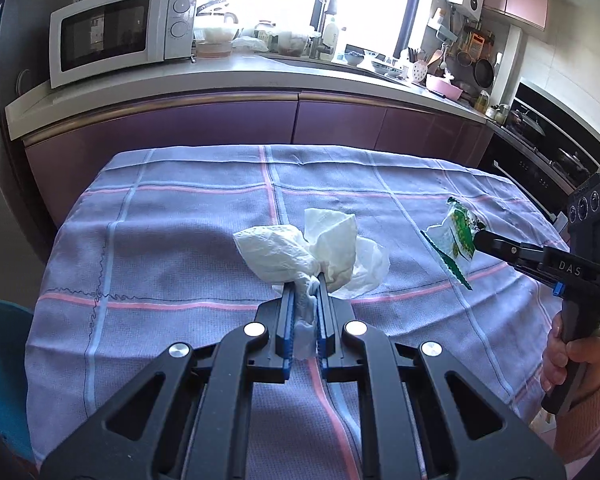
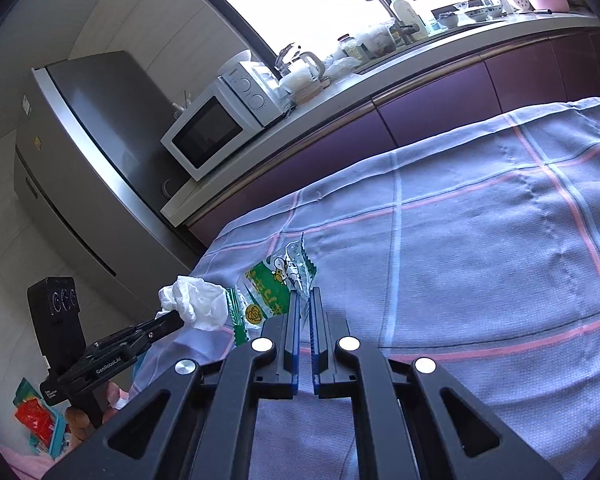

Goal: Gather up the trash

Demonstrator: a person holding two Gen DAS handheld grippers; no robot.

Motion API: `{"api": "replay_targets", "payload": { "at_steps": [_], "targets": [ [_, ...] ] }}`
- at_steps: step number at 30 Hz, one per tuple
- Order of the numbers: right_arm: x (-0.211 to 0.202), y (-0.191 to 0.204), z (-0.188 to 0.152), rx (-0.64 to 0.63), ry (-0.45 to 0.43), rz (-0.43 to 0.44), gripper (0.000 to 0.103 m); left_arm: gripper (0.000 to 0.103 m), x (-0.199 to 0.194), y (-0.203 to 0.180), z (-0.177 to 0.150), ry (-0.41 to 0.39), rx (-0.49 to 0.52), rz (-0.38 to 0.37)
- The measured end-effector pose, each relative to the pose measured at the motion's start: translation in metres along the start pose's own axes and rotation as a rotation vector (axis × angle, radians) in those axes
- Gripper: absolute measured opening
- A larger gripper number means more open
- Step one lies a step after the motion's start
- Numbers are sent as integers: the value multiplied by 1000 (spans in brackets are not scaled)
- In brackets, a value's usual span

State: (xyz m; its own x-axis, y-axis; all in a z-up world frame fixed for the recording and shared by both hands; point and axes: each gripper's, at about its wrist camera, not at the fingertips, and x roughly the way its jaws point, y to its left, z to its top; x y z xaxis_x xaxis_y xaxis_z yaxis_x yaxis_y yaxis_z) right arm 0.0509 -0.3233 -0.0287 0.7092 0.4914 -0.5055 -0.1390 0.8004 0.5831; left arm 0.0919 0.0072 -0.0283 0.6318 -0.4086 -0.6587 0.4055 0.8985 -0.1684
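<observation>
A crumpled white paper towel (image 1: pixel 320 248) hangs above the checked tablecloth (image 1: pixel 180 220), pinched between the blue pads of my left gripper (image 1: pixel 306 280), which is shut on it. In the right wrist view the same paper towel (image 2: pixel 198 300) shows at the tips of the left gripper (image 2: pixel 172 320). A green and white snack wrapper (image 2: pixel 276 284) is clamped in my right gripper (image 2: pixel 305 294), held above the cloth. From the left wrist view the wrapper (image 1: pixel 458 240) sticks out of the right gripper (image 1: pixel 478 240), with a hand (image 1: pixel 572 364) on its handle.
A kitchen counter (image 1: pixel 228 76) with a white microwave (image 1: pixel 120 32), sink and dishes runs behind the table. A grey fridge (image 2: pixel 84 152) stands at the left. A teal bin (image 2: pixel 44 428) holding red and green packaging sits low beside the table; a teal chair (image 1: pixel 4 368) is at the left edge.
</observation>
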Motion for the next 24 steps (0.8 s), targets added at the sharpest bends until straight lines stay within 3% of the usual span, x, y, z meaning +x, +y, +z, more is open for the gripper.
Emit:
{"api": "replay_targets", "payload": {
  "at_steps": [24],
  "targets": [
    [20, 47, -26, -38, 56, 90, 4, 10, -51, 42, -39, -18, -74, 48]
  ]
}}
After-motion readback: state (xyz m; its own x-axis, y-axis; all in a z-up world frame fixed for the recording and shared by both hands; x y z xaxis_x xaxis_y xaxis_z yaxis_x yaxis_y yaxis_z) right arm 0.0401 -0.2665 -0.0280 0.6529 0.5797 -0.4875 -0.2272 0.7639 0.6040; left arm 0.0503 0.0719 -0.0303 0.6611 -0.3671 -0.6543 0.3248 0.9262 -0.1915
